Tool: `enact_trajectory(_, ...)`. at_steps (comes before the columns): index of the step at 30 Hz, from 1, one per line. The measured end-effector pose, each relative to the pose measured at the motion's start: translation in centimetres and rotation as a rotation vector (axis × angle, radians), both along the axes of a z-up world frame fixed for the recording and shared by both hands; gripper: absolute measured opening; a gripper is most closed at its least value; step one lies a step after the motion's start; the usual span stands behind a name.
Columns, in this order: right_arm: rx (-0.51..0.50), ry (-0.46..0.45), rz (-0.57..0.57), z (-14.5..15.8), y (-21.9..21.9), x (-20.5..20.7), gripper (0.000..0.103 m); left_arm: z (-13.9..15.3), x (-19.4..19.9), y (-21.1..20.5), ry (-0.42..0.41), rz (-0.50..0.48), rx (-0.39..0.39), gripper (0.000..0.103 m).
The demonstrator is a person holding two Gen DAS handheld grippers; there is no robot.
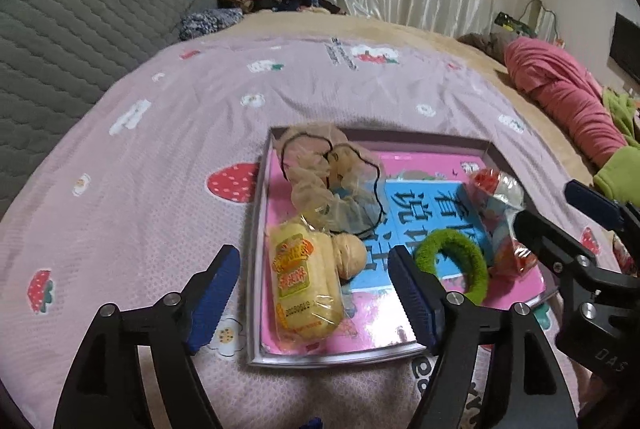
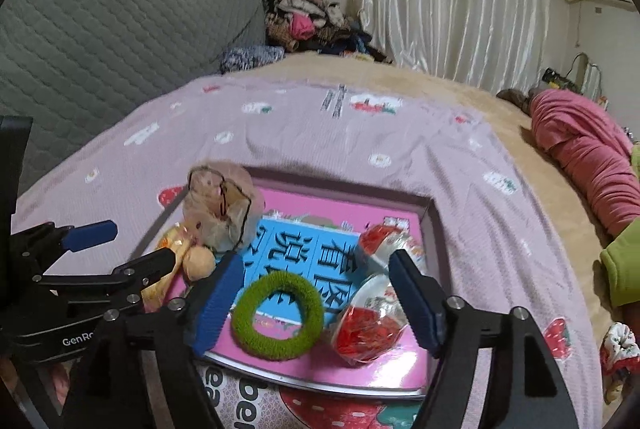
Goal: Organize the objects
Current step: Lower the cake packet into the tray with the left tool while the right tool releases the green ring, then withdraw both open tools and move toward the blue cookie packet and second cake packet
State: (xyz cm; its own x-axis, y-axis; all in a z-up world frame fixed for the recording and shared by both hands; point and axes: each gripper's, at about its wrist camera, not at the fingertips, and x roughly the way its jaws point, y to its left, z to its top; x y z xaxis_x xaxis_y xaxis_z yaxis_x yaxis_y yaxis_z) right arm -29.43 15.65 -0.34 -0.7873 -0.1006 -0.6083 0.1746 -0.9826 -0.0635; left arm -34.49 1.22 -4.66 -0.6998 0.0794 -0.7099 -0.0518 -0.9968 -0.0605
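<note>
Two grippers: left (image 1: 314, 293) and right (image 2: 318, 299), fingers spread, holding nothing.
Tray (image 1: 256, 229): stiff; lift by rims.
Scrunchie (image 2: 278, 315): soft, light; pinch its band.

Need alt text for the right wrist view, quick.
Open right gripper hangs over a shallow tray on a strawberry-print bedspread, nothing between its fingers. On the tray: green hair ring, red-and-white wrapped snacks, beige scrunchie. Left gripper at left edge.
</note>
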Motion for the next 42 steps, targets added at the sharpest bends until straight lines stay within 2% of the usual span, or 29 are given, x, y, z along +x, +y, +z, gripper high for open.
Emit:
enact_trajectory(1,0.002,0.015,-0.004,0.4,0.0,0.3,0.081,0.3,0.2,0.0,0.008,0.004,-0.008,0.085)
enact_trajectory(6,0.020,0.088,-0.029,2.6,0.1,2.2,0.090,2.3,1.6,-0.1,0.051,0.010,-0.021,0.085)
enact_trajectory(11,0.015,0.150,-0.068,4.7,0.3,4.0,0.094,4.1,3.2,-0.3,0.076,0.016,-0.036,0.086)
enact_trajectory(14,0.008,0.170,-0.061,5.9,0.3,5.3,0.096,5.3,4.8,-0.2,0.111,0.035,-0.088,0.086)
enact_trajectory(18,0.014,0.185,-0.053,6.6,0.4,7.5,0.099,6.7,7.0,-0.6,0.139,0.049,-0.096,0.086)
enact_trajectory(21,0.011,0.163,-0.049,6.6,0.8,8.9,0.099,7.4,8.7,-0.7,0.143,0.058,-0.089,0.086)
enact_trajectory(27,0.017,0.152,-0.041,8.1,1.0,11.8,0.099,8.3,12.1,-1.0,0.105,0.073,-0.073,0.086)
enact_trajectory(36,0.056,0.167,-0.025,10.4,0.3,16.6,0.099,11.8,17.6,-1.9,0.122,0.094,-0.077,0.086)
enact_trajectory(42,0.073,0.168,-0.021,11.2,-0.1,19.5,0.099,12.9,20.8,-2.3,0.122,0.102,-0.085,0.086)
